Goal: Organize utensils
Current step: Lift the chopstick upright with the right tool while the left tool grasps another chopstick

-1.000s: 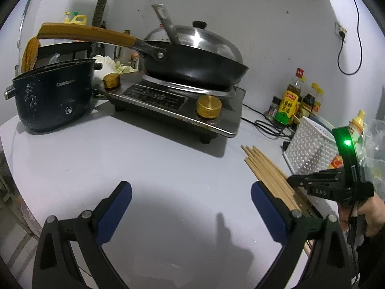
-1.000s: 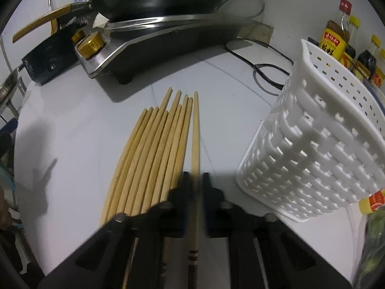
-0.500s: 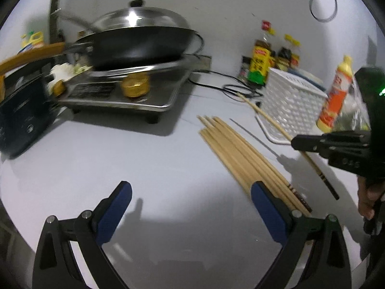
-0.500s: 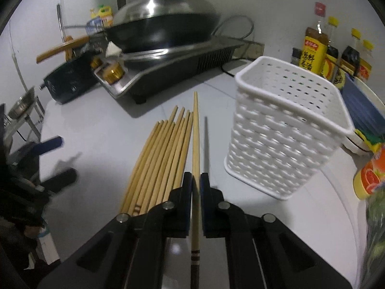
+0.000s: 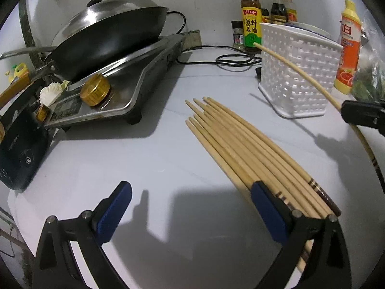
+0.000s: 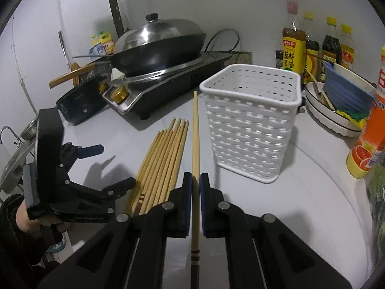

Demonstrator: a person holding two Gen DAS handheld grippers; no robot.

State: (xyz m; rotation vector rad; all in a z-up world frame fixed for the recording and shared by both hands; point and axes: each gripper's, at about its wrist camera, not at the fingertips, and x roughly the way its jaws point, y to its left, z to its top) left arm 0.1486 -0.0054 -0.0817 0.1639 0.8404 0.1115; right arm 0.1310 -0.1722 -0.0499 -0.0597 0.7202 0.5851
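Observation:
Several wooden chopsticks (image 5: 243, 144) lie side by side on the white counter, also visible in the right wrist view as a chopstick bundle (image 6: 163, 159). My right gripper (image 6: 196, 180) is shut on a single chopstick (image 6: 196, 142), lifted off the counter, its tip just left of the white perforated basket (image 6: 252, 130). In the left wrist view the held chopstick (image 5: 296, 69) crosses in front of the basket (image 5: 296, 72). My left gripper (image 5: 190, 200) is open over the counter, its right finger (image 5: 269, 209) at the bundle's banded ends.
A stove (image 6: 168, 84) with a lidded black wok (image 6: 158, 48) stands at the back left, a dark cooker (image 5: 21, 149) beside it. Sauce bottles (image 6: 293, 45), stacked plates with a blue bowl (image 6: 344, 96) and an orange squeeze bottle (image 6: 370, 142) crowd the right. A power cable (image 5: 228, 60) lies behind the basket.
My right gripper has lifted one chopstick off the counter and carried it toward the basket. My left gripper has swung right and rolled, coming to the ends of the chopstick bundle.

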